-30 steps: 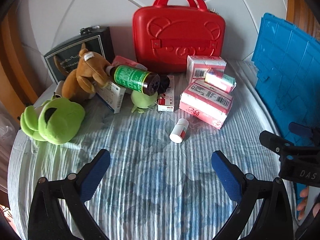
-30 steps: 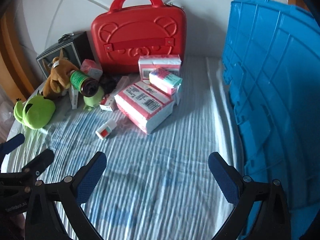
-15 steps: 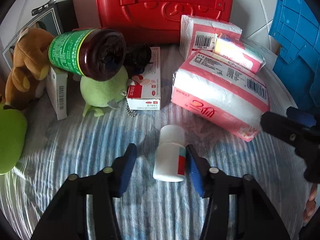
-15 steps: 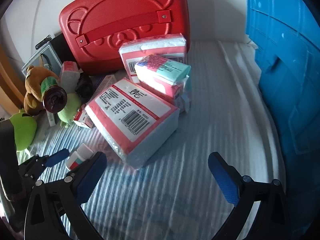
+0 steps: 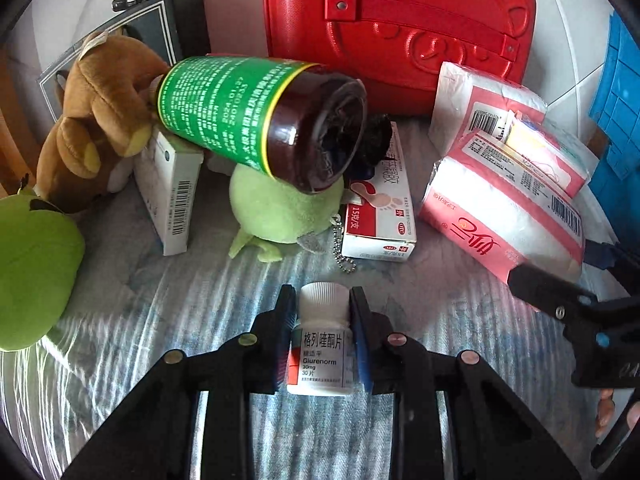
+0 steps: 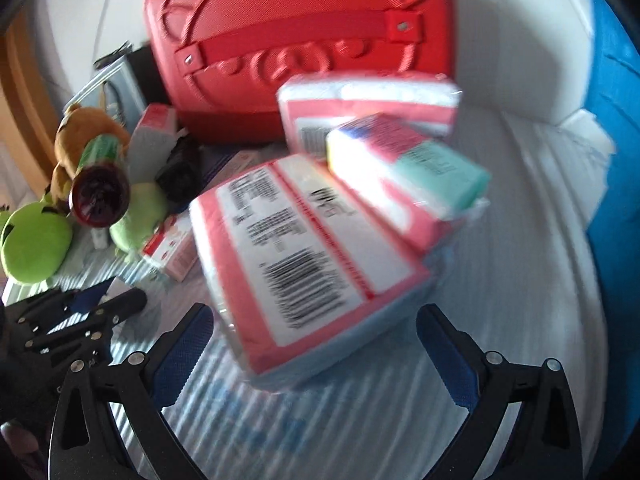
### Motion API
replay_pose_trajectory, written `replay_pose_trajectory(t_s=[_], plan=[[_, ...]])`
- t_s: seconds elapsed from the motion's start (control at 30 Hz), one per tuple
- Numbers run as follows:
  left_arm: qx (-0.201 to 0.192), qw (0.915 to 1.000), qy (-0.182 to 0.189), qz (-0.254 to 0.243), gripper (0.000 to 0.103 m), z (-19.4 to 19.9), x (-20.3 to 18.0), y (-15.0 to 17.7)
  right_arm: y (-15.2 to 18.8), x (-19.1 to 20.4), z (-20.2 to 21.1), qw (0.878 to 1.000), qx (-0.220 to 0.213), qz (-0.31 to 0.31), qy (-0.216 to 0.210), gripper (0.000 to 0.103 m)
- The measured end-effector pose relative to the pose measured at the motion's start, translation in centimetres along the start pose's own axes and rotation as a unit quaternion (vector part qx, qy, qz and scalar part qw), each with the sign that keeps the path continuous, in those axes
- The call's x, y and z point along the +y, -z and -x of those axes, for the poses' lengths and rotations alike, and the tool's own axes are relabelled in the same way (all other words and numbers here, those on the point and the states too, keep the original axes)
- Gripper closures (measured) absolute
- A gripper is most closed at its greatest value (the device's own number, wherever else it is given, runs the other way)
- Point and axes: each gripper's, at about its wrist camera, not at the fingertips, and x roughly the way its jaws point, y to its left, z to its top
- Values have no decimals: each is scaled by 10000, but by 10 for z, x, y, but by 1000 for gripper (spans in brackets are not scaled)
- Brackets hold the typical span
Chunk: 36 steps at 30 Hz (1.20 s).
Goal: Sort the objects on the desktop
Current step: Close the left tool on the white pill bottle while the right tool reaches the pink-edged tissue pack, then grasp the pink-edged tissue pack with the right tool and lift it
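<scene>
So we're at the pick-up step: the left tongs (image 5: 322, 334) are clamped on the little white pill bottle (image 5: 322, 344), which is lying on the striped cloth of the table (image 5: 160, 320) just in front of the toy-and-box pile. The right tongs (image 6: 316, 354) are spread wide with nothing in them, closing in on the big pink tissue pack (image 6: 304, 256) (that view's blurry). Next move, I'd guess: lift the bottle straight up, clear of the keychain toy (image 5: 280, 208), and carry it toward the blue crate (image 5: 616, 120).
</scene>
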Motion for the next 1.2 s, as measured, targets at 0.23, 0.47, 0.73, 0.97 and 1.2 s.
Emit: replay_pose_trajectory(t_s=[0.23,0.47,0.73,0.97,1.2], plan=[[-121,9998,-145,81,76,5,4,9,17,22,7,9998,-36,109,-135,0],[-236,9995,-152,170,76,5,0,14,-2,-5,-5,9993,-134,162,322,0],[-249,9990,-106,366,76,17,13,32,-4,27,-4,9960,-35,653,-605,0],[-250,9989,-214,339,76,24,7,43,18,35,5,9977,58,457,-502,0],[-245,9987,-197,394,76,31,4,55,-1,35,-15,9975,90,687,-168,0]])
